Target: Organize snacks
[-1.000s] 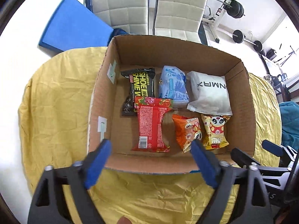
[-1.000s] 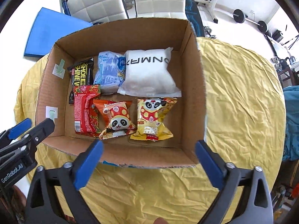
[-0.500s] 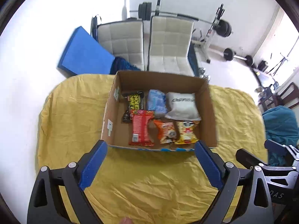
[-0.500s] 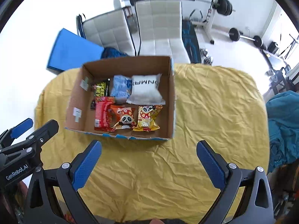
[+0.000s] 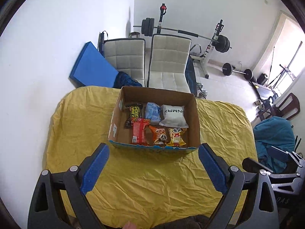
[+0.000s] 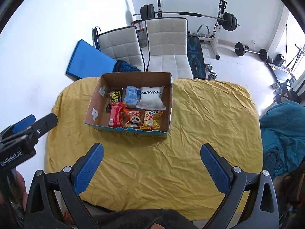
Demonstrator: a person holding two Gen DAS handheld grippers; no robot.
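An open cardboard box (image 5: 114, 122) (image 6: 170, 103) stands on a table under a yellow cloth (image 5: 80, 126) (image 6: 209, 118). Inside lie several packets: a black one (image 5: 134, 109), a blue one (image 5: 152, 110) (image 6: 131, 93), a white one (image 5: 174, 115) (image 6: 151, 97), a red one (image 5: 139, 131) (image 6: 115, 114), an orange panda one (image 5: 160, 135) (image 6: 133, 118) and a yellow panda one (image 5: 176, 135) (image 6: 151, 118). My left gripper (image 5: 153, 154) hangs open high above the cloth, in front of the box, nothing between its fingers. My right gripper (image 6: 151, 155) is likewise open and empty.
Two white chairs (image 5: 168, 64) (image 6: 122, 45) stand behind the table, with a blue mat (image 5: 91, 66) leaning on the wall. A weight bench with barbell (image 6: 192, 15) and dumbbells fill the back. Teal fabric (image 6: 282, 129) lies at the right.
Both grippers have risen and drawn back from the box, which now looks small and far. The left jaws stand slightly wider. The packets have not moved.
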